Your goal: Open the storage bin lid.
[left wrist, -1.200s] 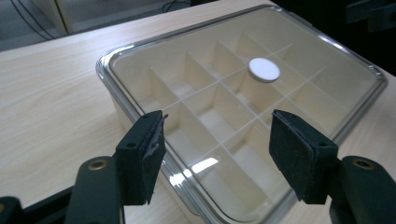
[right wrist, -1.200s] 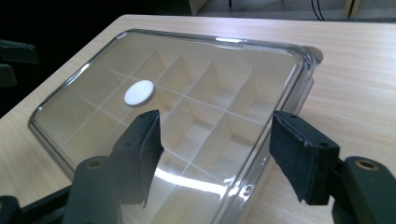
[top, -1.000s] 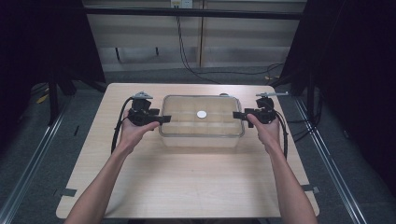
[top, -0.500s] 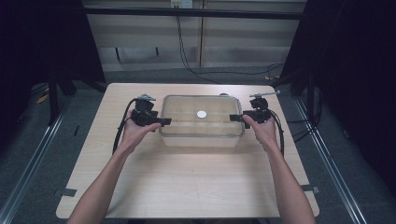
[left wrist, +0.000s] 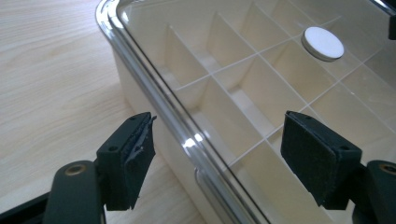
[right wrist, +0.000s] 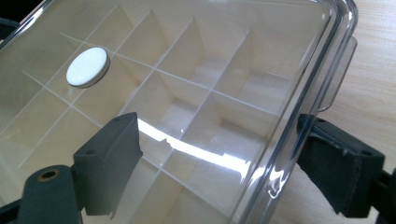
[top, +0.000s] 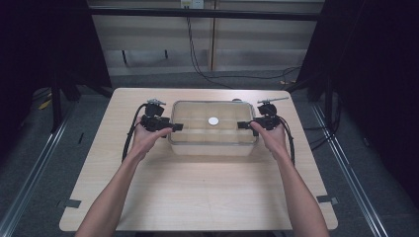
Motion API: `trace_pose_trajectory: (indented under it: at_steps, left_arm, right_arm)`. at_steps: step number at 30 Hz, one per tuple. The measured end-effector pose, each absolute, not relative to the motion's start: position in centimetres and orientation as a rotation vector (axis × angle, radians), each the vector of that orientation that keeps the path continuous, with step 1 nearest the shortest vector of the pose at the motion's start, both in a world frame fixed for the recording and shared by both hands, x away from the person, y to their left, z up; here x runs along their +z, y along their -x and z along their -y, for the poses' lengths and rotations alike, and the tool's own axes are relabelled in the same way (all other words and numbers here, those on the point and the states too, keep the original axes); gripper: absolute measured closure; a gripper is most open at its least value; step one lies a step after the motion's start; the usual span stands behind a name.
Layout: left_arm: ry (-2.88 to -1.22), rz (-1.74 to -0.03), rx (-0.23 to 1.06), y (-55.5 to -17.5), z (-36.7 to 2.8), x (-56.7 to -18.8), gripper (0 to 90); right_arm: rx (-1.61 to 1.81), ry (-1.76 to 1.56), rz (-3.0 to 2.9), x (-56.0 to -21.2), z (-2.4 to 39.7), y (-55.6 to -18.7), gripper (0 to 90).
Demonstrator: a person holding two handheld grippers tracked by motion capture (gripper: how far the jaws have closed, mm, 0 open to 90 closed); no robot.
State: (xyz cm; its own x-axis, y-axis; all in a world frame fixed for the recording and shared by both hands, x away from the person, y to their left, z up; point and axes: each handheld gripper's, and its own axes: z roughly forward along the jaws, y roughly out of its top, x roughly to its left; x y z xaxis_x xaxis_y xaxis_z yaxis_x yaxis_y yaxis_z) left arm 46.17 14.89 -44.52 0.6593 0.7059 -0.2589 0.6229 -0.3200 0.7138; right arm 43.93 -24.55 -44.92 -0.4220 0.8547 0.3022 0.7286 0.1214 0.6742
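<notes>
Pale wood-grain surface (top: 197, 192) carries a clear plastic compartment box (top: 212, 143) at its far middle, long side toward the person. Inside, thin white dividers (left wrist: 243, 79) split it into a grid of cells, and a small white round disc (top: 213, 120) sits at the centre of the transparent lid. Against the earlier high view, both hands have sunk a little at the box's short ends. The left gripper (top: 170, 127) stands at the left end; its fingers (left wrist: 128, 158) have just been opening and now straddle the lid's rim widely, not pressing it. The right gripper (top: 245, 125) is at the right end, its fingers (right wrist: 109, 158) likewise opened wide either side of the rim, gripping nothing.
</notes>
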Motion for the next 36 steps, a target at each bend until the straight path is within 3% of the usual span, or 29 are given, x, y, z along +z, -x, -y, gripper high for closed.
trace_pose_trajectory:
  at_steps: [4, 16, 26, 36]
  left_arm:
    - [-2.039, -1.039, 0.113, -46.7, -14.4, -44.7, 20.2]
    - [-2.033, -1.075, 0.077, -47.3, -13.6, -44.9, 16.2]
    - [-1.951, -1.087, 0.085, -47.0, -14.5, -45.3, 26.4]
    - [-1.951, -1.098, 0.089, -47.0, -14.4, -45.2, 26.2]
  right_arm:
    - [1.191, -1.596, -2.223, -45.1, 24.4, -44.2, 13.7]
    - [1.197, -1.639, -2.209, -45.3, 24.2, -44.8, 11.5]
    - [1.178, -1.612, -2.152, -45.1, 23.9, -44.2, 14.7]
    - [1.146, -1.579, -2.128, -44.7, 23.7, -43.9, 14.7]
